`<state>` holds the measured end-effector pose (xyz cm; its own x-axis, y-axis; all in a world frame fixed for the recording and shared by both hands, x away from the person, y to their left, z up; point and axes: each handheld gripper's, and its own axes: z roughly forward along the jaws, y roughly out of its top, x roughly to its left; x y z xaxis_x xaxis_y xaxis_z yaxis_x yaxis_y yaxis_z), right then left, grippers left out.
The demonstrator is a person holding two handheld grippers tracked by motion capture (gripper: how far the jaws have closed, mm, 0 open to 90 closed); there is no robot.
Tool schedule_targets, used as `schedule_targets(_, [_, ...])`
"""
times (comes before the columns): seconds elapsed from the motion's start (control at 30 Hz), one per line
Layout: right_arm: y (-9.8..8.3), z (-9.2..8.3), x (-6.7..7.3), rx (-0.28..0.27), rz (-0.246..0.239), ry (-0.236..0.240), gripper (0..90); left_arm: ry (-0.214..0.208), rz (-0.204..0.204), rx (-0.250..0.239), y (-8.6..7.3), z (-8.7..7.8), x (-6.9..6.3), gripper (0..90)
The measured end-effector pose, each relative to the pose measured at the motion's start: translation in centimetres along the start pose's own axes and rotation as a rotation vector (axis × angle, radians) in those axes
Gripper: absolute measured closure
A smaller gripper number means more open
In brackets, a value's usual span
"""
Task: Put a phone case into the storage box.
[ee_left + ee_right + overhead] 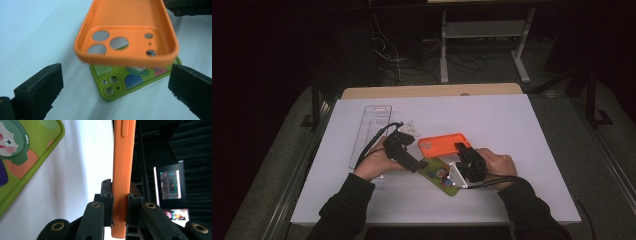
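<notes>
1. Orange silicone phone case (444, 144) was held above white table (512, 120), over green printed phone case (439, 175); free room all round.
2. Long axis ran left-right; camera end toward left gripper (115, 82), released.
3. Right gripper (120, 202) clamped case edge.

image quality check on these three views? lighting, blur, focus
High view: dim, dark surround, white table evenly lit. Left gripper view: orange case near edge motion-blurred, green case fairly sharp, bluish cast. Right gripper view: table blown out white, room behind dark; right claw and orange case sharp.

No words or numbers could be read; the green phone case (22, 157) had only a cartoon picture.
</notes>
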<state>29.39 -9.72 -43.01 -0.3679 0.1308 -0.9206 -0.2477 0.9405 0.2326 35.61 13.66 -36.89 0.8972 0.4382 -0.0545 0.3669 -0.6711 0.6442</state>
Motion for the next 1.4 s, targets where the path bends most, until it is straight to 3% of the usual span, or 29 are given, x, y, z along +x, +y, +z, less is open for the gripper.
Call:
schedule_targets(0.07, [-0.3,0.2,-0.2,-0.008,0.031,0.015,77.8,0.005,0.008,0.007,-0.1,-0.1,0.2,0.0])
schedule_targets(0.1, [-0.4,0.2,-0.3,-0.002,0.043,0.027,77.8,0.007,-0.015,-0.020,-0.1,0.0,0.1,0.0])
schedule_targets(0.17, [-0.7,0.3,-0.4,0.001,0.087,0.045,77.8,0.011,-0.011,-0.007,-0.2,-0.1,0.2,0.0])
schedule_targets(0.3, [-1.4,0.5,-1.0,0.010,0.237,0.115,77.8,0.010,-0.020,-0.019,-0.2,0.1,0.1,0.0])
schedule_targets(0.47, [-2.0,0.6,-1.5,0.016,0.335,0.146,77.8,0.006,0.020,-0.011,-0.1,0.0,0.2,0.0])
schedule_targets(0.6, [-2.2,0.7,-1.7,0.004,0.441,0.175,77.8,0.002,-0.005,-0.025,-0.1,0.1,0.0,0.0])
schedule_targets(0.9, [-3.0,0.8,-2.7,-0.014,0.619,0.254,77.8,0.013,-0.013,-0.025,-0.2,0.3,-0.1,0.0])
schedule_targets(1.0, [-3.1,0.9,-2.9,-0.006,0.705,0.271,77.8,0.009,0.005,-0.008,-0.1,0.2,0.0,0.0])
schedule_targets(1.1, [-3.5,1.1,-3.2,-0.014,0.756,0.290,77.8,0.011,0.007,-0.010,-0.1,0.3,-0.1,0.0])
schedule_targets(1.13, [-3.6,1.1,-3.3,-0.009,0.801,0.305,77.8,0.014,0.007,-0.011,-0.1,0.3,-0.1,0.0])
schedule_targets(1.23, [-4.0,1.1,-3.6,-0.019,0.854,0.321,77.8,0.015,-0.007,-0.030,-0.1,0.4,-0.3,0.0])
schedule_targets(1.33, [-4.3,1.1,-3.9,-0.020,0.921,0.350,77.8,0.020,0.016,-0.013,0.0,0.3,-0.2,0.0])
schedule_targets(1.4, [-4.5,1.2,-4.0,-0.028,0.962,0.368,77.8,0.021,0.002,-0.026,-0.1,0.3,-0.2,0.0])
